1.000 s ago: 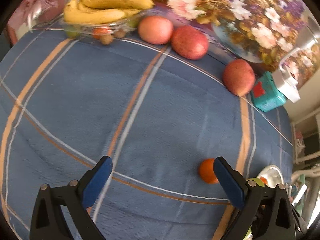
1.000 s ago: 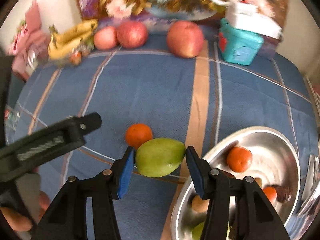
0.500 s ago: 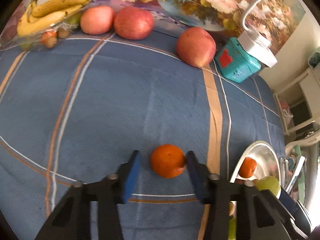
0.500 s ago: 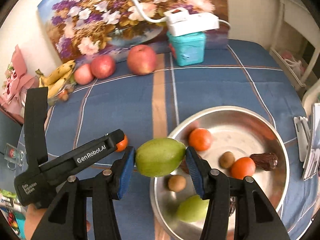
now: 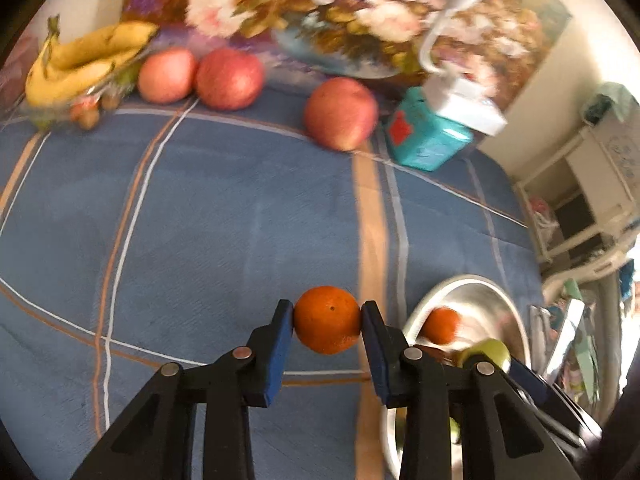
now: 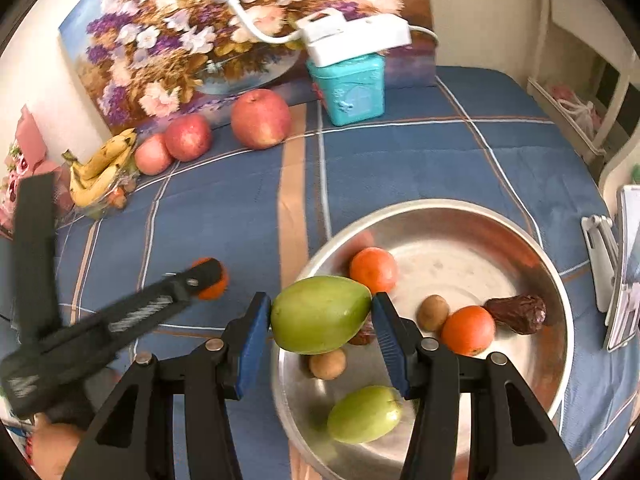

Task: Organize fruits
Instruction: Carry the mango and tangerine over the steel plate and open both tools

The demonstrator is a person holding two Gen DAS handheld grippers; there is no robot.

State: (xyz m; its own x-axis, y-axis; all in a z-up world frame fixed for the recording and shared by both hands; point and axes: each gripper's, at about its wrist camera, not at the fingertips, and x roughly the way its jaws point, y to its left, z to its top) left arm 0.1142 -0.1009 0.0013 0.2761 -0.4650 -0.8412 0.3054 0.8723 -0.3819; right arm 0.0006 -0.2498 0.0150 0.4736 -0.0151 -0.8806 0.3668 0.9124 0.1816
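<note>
My left gripper (image 5: 327, 322) is shut on an orange tangerine (image 5: 327, 319) just left of the steel bowl (image 5: 472, 284); it also shows in the right wrist view (image 6: 212, 280). My right gripper (image 6: 322, 314) is shut on a green mango (image 6: 320, 314) held above the left rim of the steel bowl (image 6: 440, 210). The bowl holds two tangerines (image 6: 374, 270), a green fruit (image 6: 364, 414), two small brown fruits (image 6: 433, 312) and a dark date (image 6: 518, 314).
Three red apples (image 6: 260, 118) and a banana bunch (image 6: 100, 170) lie along the back of the blue plaid cloth (image 6: 400, 168). A teal tin (image 6: 348, 84) with a white power strip (image 6: 356, 36) on top stands before a floral painting. A phone stand (image 6: 600, 256) is at the right.
My left gripper swung right, closed in on the tangerine and shut on it. My right gripper lifted the mango off the cloth and carried it over the bowl's left rim.
</note>
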